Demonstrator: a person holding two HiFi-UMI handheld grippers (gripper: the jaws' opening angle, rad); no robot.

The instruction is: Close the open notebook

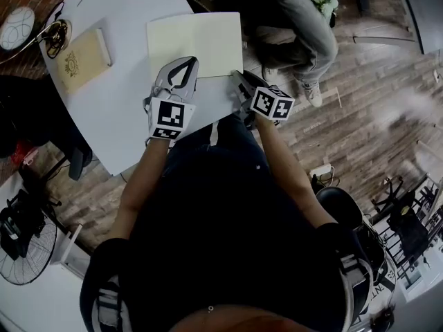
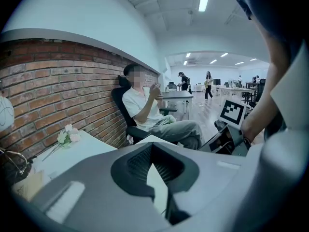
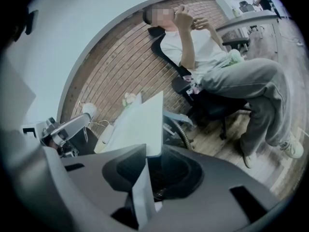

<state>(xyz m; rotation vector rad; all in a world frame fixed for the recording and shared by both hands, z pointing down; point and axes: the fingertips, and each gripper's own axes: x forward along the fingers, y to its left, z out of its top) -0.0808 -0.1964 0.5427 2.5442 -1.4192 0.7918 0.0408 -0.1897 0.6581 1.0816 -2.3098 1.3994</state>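
Observation:
The open notebook lies flat on the white table, its blank cream pages facing up. My left gripper rests on the near edge of the left page with its tips together; in the left gripper view a strip of page shows through the hollow of the jaws. My right gripper is at the notebook's near right corner. In the right gripper view a cream sheet runs between its jaws and fills the gap at their tips.
A beige closed book lies on the table to the left, beside a round white object and a brass item. A seated person is just beyond the table's far right. The table edge runs near my body.

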